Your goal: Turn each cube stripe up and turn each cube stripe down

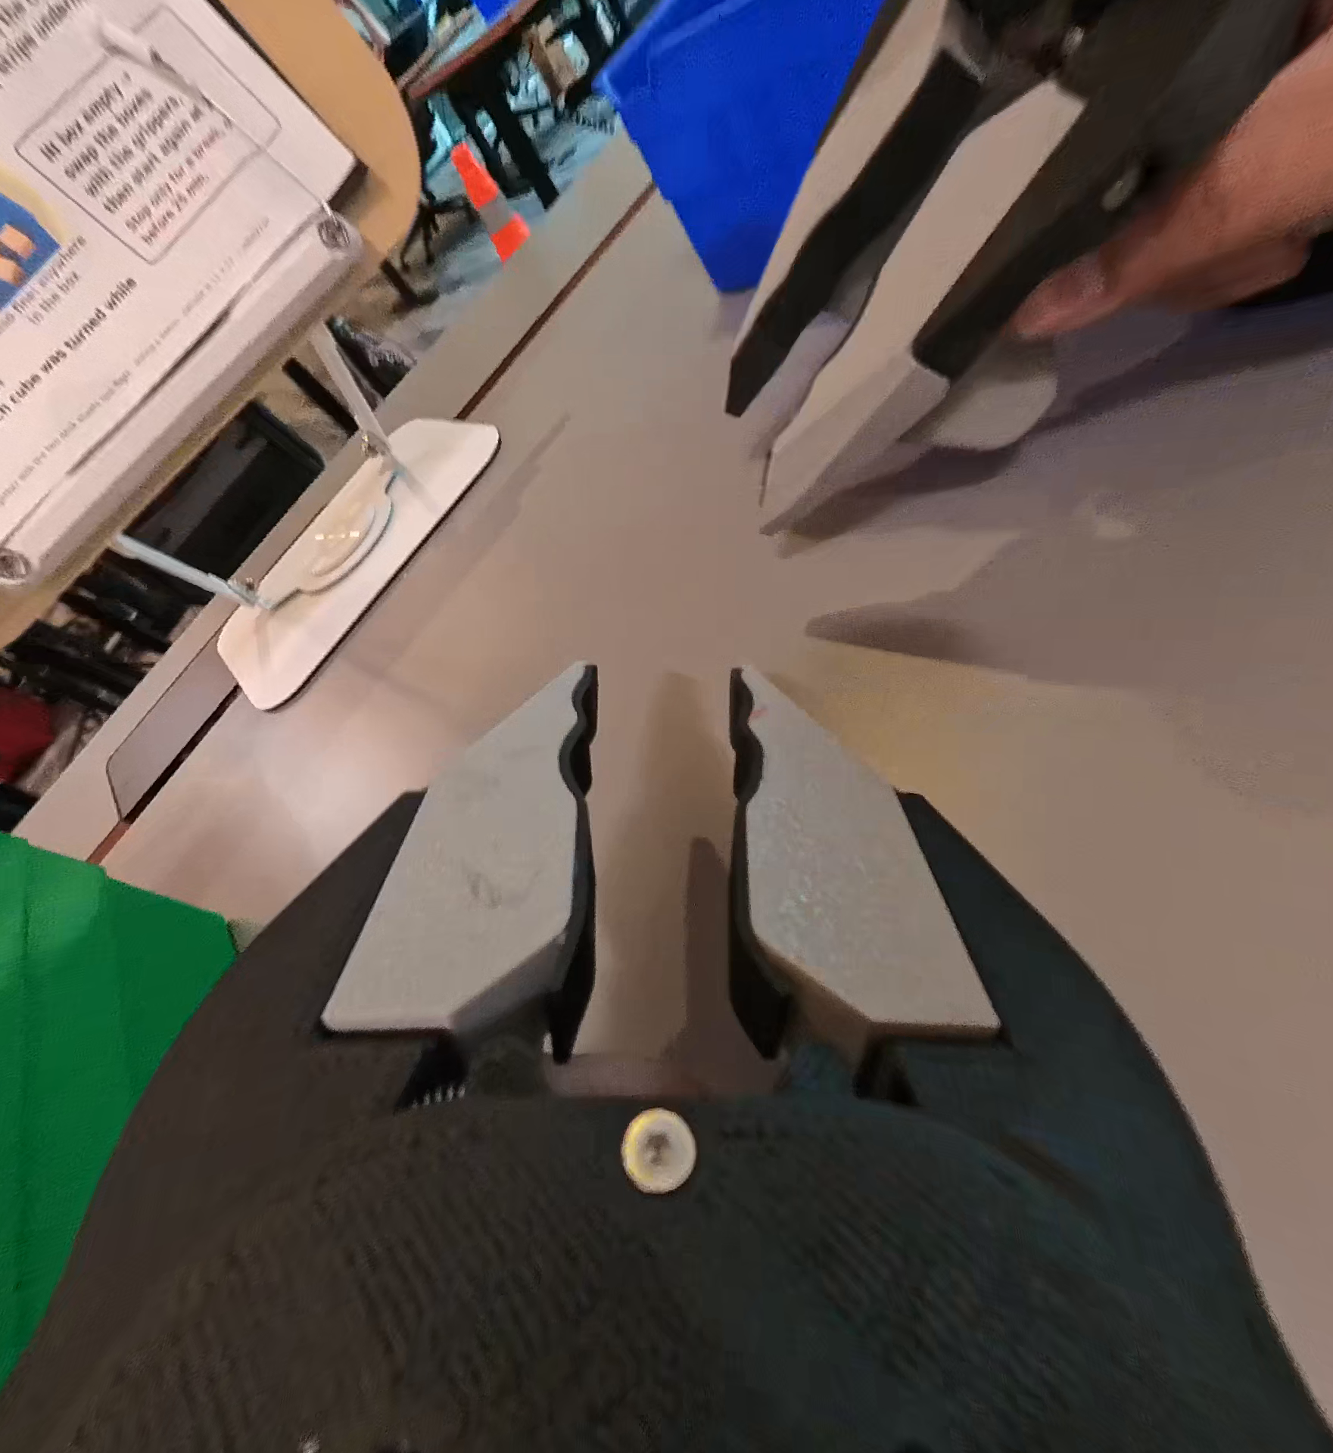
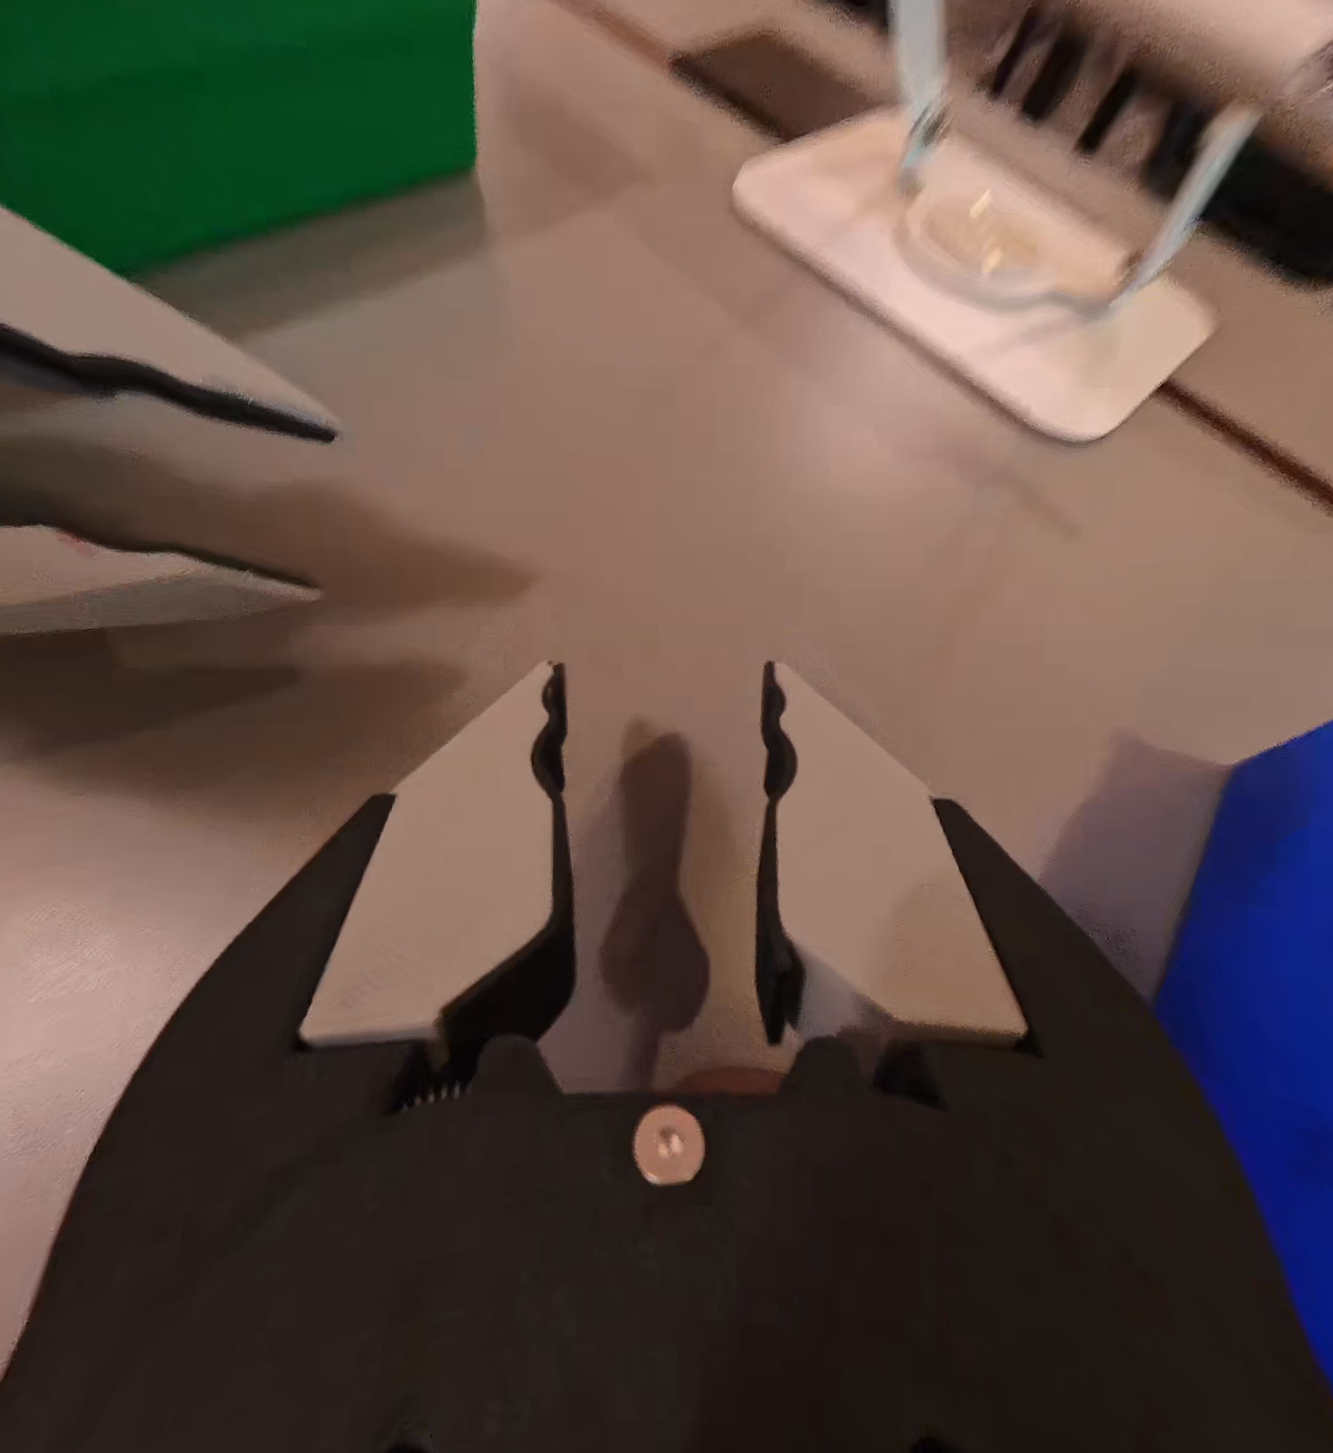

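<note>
Green box (image 1: 57,1061): far left on the bench (image 1: 647,511).
Left gripper (image 1: 663,684): jaws apart, empty, above bare bench.
Right gripper (image 2: 663,676): jaws apart, empty.
Blue box (image 2: 1292,983): far right.
Cubes: none visible, so direction unknown.

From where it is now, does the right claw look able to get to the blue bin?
Probably yes. The right claw is open and empty over bare table, and the blue bin sits close on its right with nothing between them. The bin's inside isn't visible.
</note>
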A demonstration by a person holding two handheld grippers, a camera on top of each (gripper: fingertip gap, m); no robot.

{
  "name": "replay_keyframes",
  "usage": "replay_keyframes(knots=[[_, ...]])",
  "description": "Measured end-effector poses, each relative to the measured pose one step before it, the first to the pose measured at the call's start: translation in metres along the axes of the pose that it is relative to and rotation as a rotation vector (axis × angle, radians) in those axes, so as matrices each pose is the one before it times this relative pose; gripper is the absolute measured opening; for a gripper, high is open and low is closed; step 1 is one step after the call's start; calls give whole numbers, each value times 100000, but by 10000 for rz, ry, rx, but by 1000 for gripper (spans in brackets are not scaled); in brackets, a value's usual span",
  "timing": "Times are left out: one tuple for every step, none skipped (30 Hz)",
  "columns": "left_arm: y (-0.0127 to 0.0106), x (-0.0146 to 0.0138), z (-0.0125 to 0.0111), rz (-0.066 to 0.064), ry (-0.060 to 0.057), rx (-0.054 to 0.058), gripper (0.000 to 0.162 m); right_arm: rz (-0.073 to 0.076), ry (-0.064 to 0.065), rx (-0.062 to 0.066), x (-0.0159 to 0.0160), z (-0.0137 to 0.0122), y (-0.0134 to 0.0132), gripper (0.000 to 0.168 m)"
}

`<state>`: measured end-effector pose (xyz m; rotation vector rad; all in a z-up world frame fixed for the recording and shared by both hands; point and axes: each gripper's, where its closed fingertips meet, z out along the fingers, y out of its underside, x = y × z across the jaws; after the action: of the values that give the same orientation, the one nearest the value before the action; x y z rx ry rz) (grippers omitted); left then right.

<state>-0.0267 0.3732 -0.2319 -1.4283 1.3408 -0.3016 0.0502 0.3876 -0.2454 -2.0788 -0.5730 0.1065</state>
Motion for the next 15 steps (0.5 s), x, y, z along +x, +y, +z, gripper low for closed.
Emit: replay_keyframes(knots=[[519,-128,122,41,-151,-312,31,10,-265,-125,-510,50,-20,53],[393,-385,86,-68,-302,-277,31,-27,-114,595,-403,-310,-657,48],[225,-318,41,-128,-234,-187,31,1,-203,515,-554,-261,-450,42],[74,-149,-33,-123,-92,-127,31,50,-335,14,-684,-24,95,41],[-103,-181,-121,-140,-84,-66,31,31,-185,-215,-363,126,318,44],[-323,-168,-238,-177,-48,5,32,-44,73,-140,59,138,200,47],[-538,-50,-386,-206,66,61,32,-99,122,-92,173,75,83,47],[-716,-18,-538,-242,132,116,32,-72,45,-21,71,30,-15,47],[-812,-31,-651,-254,183,134,33,1,-67,6,-112,12,-16,47],[-822,-9,-741,-220,246,94,35,39,-121,-14,-213,25,42,47],[-756,-118,-821,-143,243,8,37,9,-88,-34,-175,16,64,47],[-774,-402,-909,-61,135,-6,41,-59,-21,-37,-107,11,39,47],[-852,-728,-1040,-14,26,43,41,-107,35,-32,-34,-1,23,47],[-867,-1011,-1116,-25,-38,59,41,-110,60,-41,-12,-11,10,47],[-767,-1285,-1119,-63,-100,25,41,-110,66,-26,-15,-40,-26,47]])
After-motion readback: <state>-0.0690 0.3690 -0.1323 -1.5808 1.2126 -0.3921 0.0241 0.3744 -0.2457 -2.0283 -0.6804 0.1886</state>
